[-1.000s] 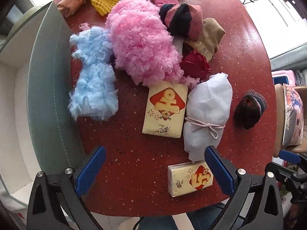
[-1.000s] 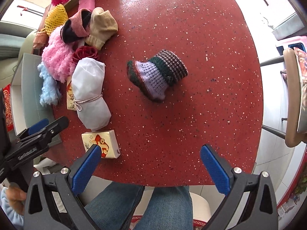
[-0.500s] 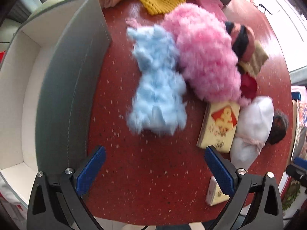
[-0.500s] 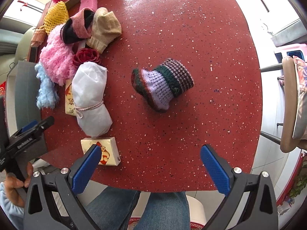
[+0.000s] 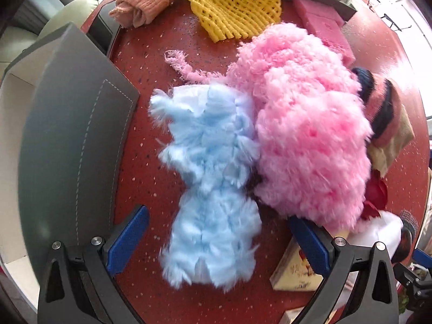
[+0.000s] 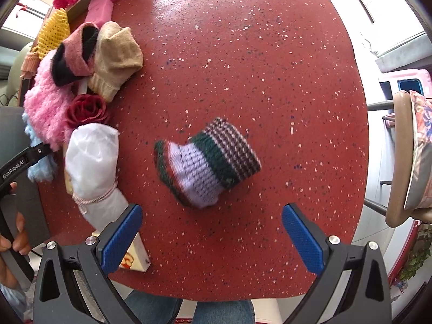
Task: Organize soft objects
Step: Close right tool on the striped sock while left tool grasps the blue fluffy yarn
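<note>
My left gripper (image 5: 218, 239) is open, its blue pads either side of the near end of a fluffy light-blue piece (image 5: 213, 189) lying on the red table (image 5: 143, 62). A fluffy pink piece (image 5: 302, 140) lies against the blue one's right side. My right gripper (image 6: 212, 236) is open and empty, just short of a striped knitted sock (image 6: 208, 162) in green, lilac and dark stripes. The left gripper's body (image 6: 16, 162) shows at the left edge of the right wrist view.
A grey box (image 5: 70, 148) with a white inside stands left of the blue piece. At the far side lie a yellow foam net (image 5: 232, 0), a pink sponge (image 5: 324, 24), rolled socks (image 5: 140, 5) and knit hats (image 6: 102, 51). A white bundle (image 6: 91, 162), a red rose (image 6: 86, 109) and tissue packs (image 5: 294, 272) sit between the grippers.
My left gripper has swung left from the tissue packs and moved down onto the light-blue piece. My right gripper has come closer to the striped sock.
</note>
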The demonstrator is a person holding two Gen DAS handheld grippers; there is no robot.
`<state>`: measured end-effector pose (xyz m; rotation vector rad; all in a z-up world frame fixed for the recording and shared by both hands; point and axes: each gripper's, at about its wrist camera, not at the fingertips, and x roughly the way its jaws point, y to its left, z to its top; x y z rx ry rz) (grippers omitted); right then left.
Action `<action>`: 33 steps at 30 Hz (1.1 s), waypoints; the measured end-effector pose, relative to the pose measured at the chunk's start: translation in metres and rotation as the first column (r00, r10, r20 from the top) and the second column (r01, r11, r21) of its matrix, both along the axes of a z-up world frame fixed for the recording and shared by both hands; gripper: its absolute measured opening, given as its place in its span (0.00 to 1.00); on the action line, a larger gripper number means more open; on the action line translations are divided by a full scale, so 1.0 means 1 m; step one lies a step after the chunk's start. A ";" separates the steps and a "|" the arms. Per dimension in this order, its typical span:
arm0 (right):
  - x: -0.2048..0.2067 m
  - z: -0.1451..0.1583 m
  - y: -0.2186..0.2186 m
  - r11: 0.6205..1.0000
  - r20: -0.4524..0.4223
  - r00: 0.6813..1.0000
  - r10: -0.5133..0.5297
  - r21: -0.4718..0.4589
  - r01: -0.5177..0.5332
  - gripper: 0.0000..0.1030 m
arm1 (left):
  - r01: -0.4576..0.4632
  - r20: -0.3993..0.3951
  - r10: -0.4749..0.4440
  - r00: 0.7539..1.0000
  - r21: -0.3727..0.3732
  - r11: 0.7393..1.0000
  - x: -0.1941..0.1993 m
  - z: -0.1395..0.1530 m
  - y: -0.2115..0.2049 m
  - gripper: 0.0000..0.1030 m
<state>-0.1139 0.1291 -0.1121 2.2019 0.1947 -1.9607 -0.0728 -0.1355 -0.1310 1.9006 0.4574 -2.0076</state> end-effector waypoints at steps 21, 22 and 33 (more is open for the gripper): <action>-0.037 -0.066 -0.030 0.995 0.024 0.996 0.082 0.054 -0.084 0.97 | -0.018 -0.007 0.018 1.000 0.001 1.000 0.017 -0.019 -0.011 1.00; -0.034 -0.064 -0.032 0.995 0.020 0.996 0.083 0.055 -0.084 0.96 | -0.018 0.001 0.018 1.000 0.003 1.000 0.017 -0.019 -0.012 1.00; -0.026 -0.035 -0.013 0.993 -0.022 0.993 0.118 0.034 -0.117 0.64 | -0.014 -0.081 0.021 0.997 0.081 0.997 0.036 0.000 -0.024 0.39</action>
